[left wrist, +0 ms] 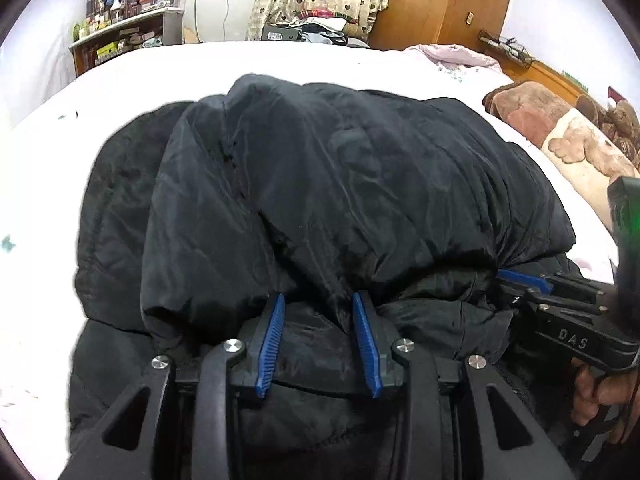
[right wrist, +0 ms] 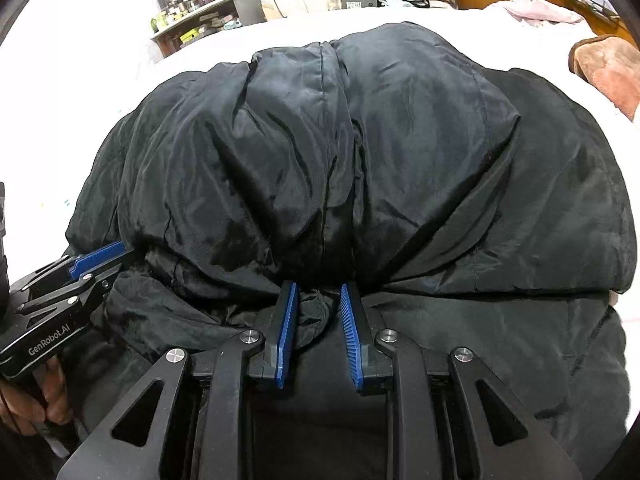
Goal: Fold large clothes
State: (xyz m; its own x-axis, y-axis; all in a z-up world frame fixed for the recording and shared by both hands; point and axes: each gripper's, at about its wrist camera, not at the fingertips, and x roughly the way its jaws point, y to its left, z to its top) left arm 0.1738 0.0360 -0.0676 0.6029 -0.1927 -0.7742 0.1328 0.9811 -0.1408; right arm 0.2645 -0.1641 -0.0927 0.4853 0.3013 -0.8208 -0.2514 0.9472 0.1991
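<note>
Black padded fabric filled both views: a large puffy jacket (left wrist: 320, 200) lay on the white bed (left wrist: 120, 80), its upper layer folded over toward the camera so that a thick fold edge ran across just ahead of both tools. The left gripper (left wrist: 319, 304) had its blue-lined jaws part-way apart with a tuck of the jacket's fold edge bunched between the tips; whether the pads actually pinched it could not be told. The right gripper (right wrist: 319, 292) stood the same way, jaws narrowly apart around a gathered bit of dark cloth at the fold, the grip likewise unclear. In the left wrist view the right gripper reached into the fold from the right side, a hand (left wrist: 596, 396) wrapped round its handle. A brown blanket (left wrist: 532, 112) lay on the bed to the right of the jacket, well apart from it. A cluttered shelf (left wrist: 120, 36) stood beyond the bed's far edge.
</note>
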